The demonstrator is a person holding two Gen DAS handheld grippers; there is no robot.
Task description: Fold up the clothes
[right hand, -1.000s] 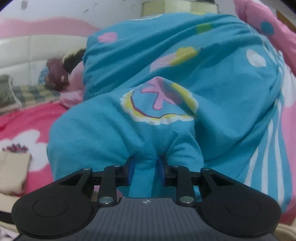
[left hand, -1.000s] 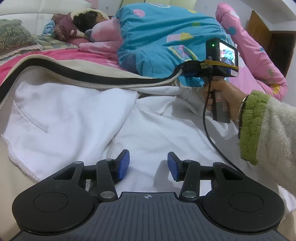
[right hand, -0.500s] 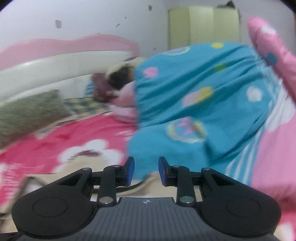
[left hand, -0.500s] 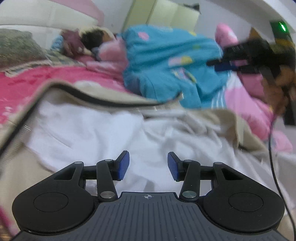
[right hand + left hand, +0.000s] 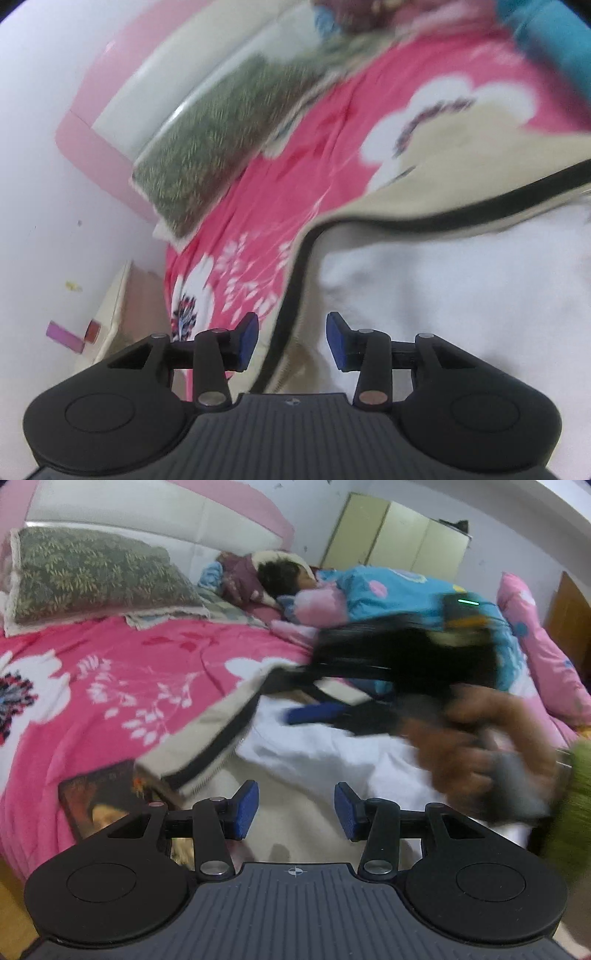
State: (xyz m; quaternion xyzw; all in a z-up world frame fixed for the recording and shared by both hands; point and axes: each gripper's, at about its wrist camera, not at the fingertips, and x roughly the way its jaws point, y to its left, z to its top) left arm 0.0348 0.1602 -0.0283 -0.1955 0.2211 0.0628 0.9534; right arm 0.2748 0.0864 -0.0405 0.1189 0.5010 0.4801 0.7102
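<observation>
Your jacket (image 5: 207, 738) lies opened out on the bed (image 5: 122, 672), cream shell down and white lining (image 5: 461, 295) up, with its black-edged zipper front (image 5: 295, 295) turned back along the side nearer the green pillow (image 5: 88, 576). In the left view that edge, the only long line you can read, runs from just ahead of your left hand-held gripper (image 5: 295, 810) away toward the sleeping person under the blue blanket (image 5: 388, 594). Collar and hem cannot be told apart.

You look to be between grasps, early in the fold. Your left hand-held gripper hovers over the lining, jaws apart and empty. Your right hand-held gripper (image 5: 291, 338), blurred with motion, has its jaws opening; the zipper edge lies below the gap, not pinched.

Next, you probably need to close on that black edge and carry it across the lining, away from the pillow.
</observation>
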